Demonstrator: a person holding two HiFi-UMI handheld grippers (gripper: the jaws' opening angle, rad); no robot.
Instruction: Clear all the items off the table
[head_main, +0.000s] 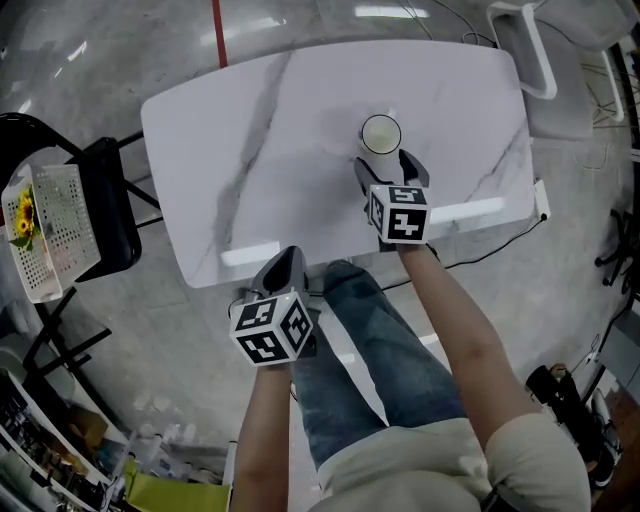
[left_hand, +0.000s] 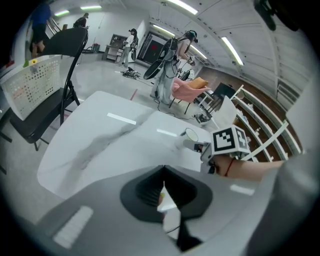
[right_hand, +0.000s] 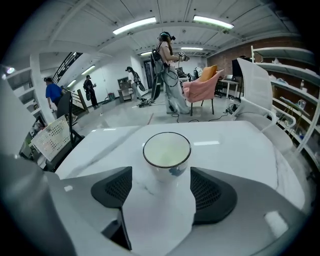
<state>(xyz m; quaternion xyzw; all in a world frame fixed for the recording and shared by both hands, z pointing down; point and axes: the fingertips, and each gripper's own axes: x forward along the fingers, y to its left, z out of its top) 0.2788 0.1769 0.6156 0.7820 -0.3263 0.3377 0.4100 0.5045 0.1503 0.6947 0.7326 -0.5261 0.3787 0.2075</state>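
Hanging low at the bottom centre of the head view, the left gripper (head_main: 285, 262) sits just off the near edge of the table (head_main: 250, 150), above the person's jeans (head_main: 370, 350). In its own view its jaws are pressed together into a single seam, low in the middle of the frame (left_hand: 162, 187).

Further in, right of centre, the right gripper (head_main: 385, 168) reaches over the marble-patterned tabletop. Its jaws stand spread. In the right gripper view (right_hand: 161, 175) the two dark ribbed pads (right_hand: 117, 190) lie to either side of a white cup (right_hand: 166, 150), with a strip of bare table showing between each pad and the cup wall, so neither pad presses on it.

The cup (head_main: 381, 133) stands upright on the table, slightly right of centre and toward the far half, its dark-rimmed mouth open to the camera.

At the left edge of the head view a black chair (head_main: 110, 210) stands beside the table, with a white perforated basket (head_main: 50, 230) and a sunflower (head_main: 22, 215) next to it. A white chair (head_main: 530, 50) stands beyond the far right corner.
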